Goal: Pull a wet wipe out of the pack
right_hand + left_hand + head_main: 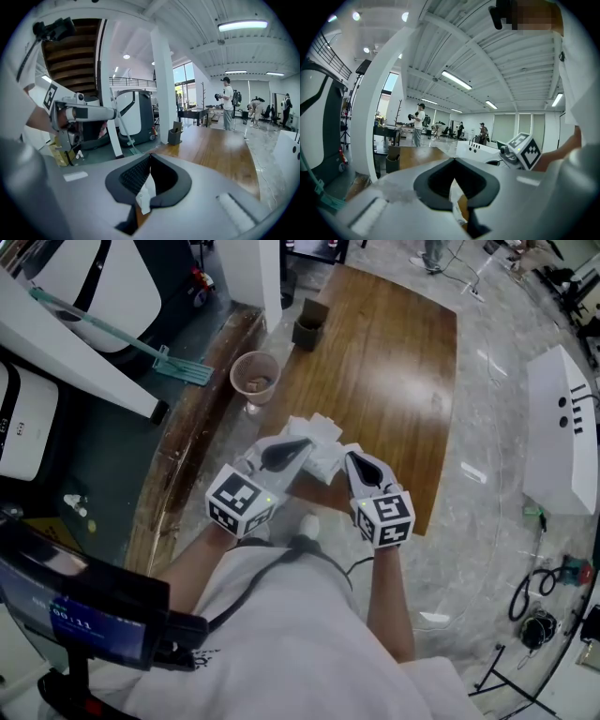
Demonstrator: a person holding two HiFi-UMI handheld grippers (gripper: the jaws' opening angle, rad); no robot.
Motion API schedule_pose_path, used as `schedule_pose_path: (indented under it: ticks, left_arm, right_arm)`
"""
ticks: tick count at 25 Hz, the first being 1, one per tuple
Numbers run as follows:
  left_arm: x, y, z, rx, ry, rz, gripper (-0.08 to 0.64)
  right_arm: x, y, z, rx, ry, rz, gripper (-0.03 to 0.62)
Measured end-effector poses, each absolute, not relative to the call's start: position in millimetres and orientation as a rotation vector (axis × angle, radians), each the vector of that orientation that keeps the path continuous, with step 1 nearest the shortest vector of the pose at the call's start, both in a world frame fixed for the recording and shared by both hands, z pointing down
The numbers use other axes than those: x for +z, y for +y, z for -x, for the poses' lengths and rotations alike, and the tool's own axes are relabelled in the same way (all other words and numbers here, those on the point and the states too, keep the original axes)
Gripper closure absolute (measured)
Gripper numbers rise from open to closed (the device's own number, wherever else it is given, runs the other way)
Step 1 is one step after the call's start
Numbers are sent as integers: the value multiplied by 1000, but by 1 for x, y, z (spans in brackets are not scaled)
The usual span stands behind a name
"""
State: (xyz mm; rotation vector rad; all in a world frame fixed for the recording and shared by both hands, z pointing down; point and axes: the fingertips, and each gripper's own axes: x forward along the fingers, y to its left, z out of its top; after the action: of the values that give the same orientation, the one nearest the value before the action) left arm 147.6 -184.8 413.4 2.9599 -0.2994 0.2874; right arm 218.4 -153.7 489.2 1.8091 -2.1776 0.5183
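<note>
White and crumpled, the wet wipe (pixel 319 435) hangs between the two grippers, above the near edge of the wooden table (pixel 394 381). The fingers of the left gripper (pixel 302 446) are closed on one part of it, and a thin white strip shows between them. The fingers of the right gripper (pixel 349 459) pinch another part. The pack itself I cannot make out. A paper cup (pixel 255 379) stands further on the table.
</note>
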Motion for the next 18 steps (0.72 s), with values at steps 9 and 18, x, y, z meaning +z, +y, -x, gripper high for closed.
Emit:
schedule_pose_path:
  ticks: [9, 18]
  left_arm:
    - [395, -175, -162, 228, -228, -2990, 557]
    - [394, -174, -166, 220, -203, -2997, 557]
  right_arm:
    - [447, -132, -231, 441, -2206, -1975, 583]
    - [436, -125, -236, 416, -2198, -2029, 583]
